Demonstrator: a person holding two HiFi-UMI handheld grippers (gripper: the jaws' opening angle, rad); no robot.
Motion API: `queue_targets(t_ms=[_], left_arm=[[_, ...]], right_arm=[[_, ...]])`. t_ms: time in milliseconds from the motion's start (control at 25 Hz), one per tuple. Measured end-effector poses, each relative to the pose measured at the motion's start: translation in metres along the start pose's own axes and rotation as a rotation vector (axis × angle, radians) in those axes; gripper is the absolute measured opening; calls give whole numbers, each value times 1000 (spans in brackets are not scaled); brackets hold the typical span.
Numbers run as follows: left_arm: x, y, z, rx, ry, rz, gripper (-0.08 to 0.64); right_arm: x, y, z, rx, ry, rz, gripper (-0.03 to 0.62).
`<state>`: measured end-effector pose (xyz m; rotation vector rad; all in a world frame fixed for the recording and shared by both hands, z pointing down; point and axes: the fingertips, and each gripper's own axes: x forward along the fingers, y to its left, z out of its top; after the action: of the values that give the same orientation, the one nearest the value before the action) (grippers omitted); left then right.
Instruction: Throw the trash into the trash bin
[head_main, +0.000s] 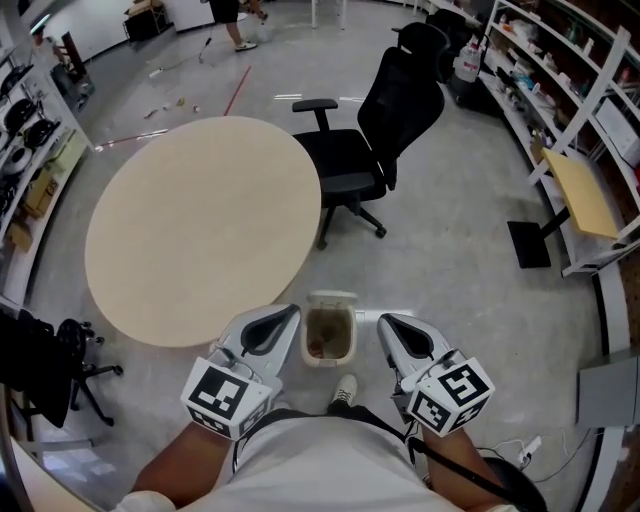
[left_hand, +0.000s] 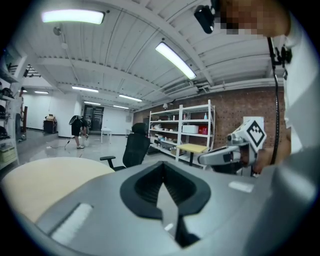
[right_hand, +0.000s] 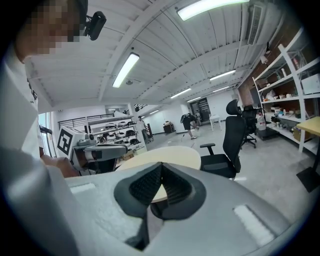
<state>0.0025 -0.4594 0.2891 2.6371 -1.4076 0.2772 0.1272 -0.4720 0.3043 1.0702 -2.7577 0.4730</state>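
The bare round table (head_main: 200, 225) lies at left. The left gripper (head_main: 288, 314), jaws pressed together and empty, hangs just left of the open trash bin (head_main: 331, 298). The right gripper (head_main: 386, 322), likewise closed, flanks its other side.

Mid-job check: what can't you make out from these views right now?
- Head view: what lies inside the small beige open-topped trash bin. The brownish contents are too small to identify.
- Left and right gripper views: the bin does not show at all.
- Head view: small scraps on the far grey floor are too small to name.
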Motion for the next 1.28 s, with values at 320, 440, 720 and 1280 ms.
queue_targets(t_ms=[320, 440, 720, 1280], left_arm=[[-39, 1, -12, 17, -4, -93, 8], [-54, -6, -21, 14, -10, -140, 8], [-68, -21, -40, -20, 11, -185, 8], [-70, -42, -23, -29, -15, -59, 8]], right_arm=[[-19, 40, -14, 8, -28, -116, 2], [-35, 58, -28, 27, -30, -172, 2], [-67, 80, -55, 58, -6, -232, 2], [-75, 71, -30, -37, -2, -98, 2]])
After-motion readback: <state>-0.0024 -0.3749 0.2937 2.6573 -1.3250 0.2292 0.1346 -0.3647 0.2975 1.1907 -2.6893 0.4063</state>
